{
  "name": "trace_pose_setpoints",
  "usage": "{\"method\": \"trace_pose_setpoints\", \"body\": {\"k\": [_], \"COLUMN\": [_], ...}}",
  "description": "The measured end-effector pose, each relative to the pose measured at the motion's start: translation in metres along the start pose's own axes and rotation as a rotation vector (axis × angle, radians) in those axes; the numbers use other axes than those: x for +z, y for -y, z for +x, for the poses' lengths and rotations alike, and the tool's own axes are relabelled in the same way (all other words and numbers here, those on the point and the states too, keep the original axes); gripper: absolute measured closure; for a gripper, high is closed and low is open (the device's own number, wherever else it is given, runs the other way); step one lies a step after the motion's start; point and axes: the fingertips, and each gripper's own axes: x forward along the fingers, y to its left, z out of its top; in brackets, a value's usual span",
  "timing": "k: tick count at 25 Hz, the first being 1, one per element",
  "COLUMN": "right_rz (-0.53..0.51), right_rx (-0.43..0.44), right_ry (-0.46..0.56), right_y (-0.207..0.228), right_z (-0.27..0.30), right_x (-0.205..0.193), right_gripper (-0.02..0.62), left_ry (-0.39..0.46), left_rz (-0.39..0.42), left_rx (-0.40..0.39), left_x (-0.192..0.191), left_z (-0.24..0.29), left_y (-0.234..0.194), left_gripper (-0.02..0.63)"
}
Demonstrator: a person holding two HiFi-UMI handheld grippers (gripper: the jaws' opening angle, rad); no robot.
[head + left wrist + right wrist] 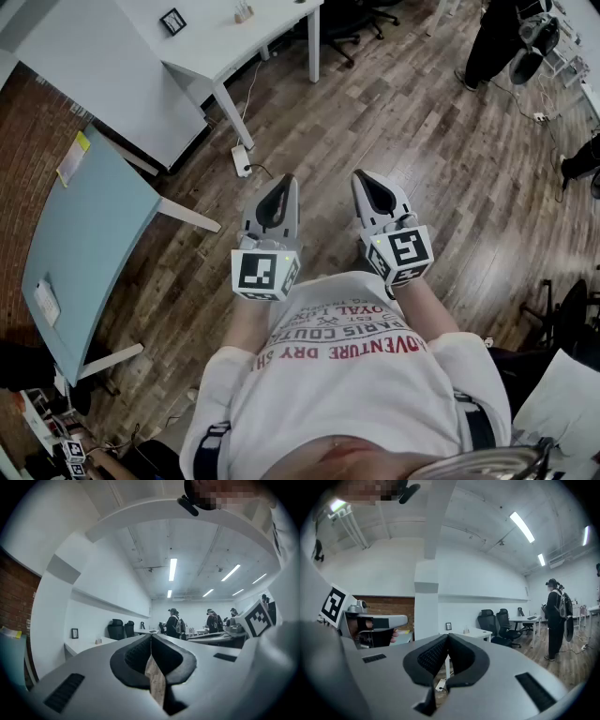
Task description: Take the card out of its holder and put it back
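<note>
I see no card and no holder that I can tell apart in any view. Both grippers are held level in front of the person's chest, over the wooden floor. My left gripper (285,181) has its jaws closed tip to tip with nothing between them, as the left gripper view (151,637) also shows. Just to its right, my right gripper (362,176) is shut and empty too, its pads meeting in the right gripper view (448,635). Each gripper's marker cube (265,273) sits near the hands.
A light blue table (89,225) stands at the left, bearing a yellow item (73,157) and a small white item (46,304). A white table (220,42) with a small picture frame (172,21) is at the back. Other people (557,616) stand farther off near office chairs (497,623).
</note>
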Motion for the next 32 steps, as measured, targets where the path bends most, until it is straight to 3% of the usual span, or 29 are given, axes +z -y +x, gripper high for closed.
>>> {"method": "trace_pose_setpoints", "body": {"k": [20,25,32], "right_rz": [0.085,0.148,0.18], "right_rx": [0.033,0.04,0.072], "right_ry": [-0.061,-0.141,-0.153], "right_y": [0.004,0.034,0.113], "right_z": [0.039,0.068,0.125], "right_x": [-0.029,-0.053,-0.057], "right_gripper": [0.571,0.571,0.571], "left_ry": [-0.045,-0.073,-0.098], "left_rz": [-0.059,-0.113,-0.097], "left_rx": [0.02,0.03,0.063], "left_x": [-0.024,-0.044,-0.054], "left_z": [0.024,0.067,0.151], "left_y": [-0.032,-0.048,-0.05], "left_gripper": [0.58,0.58,0.58]}}
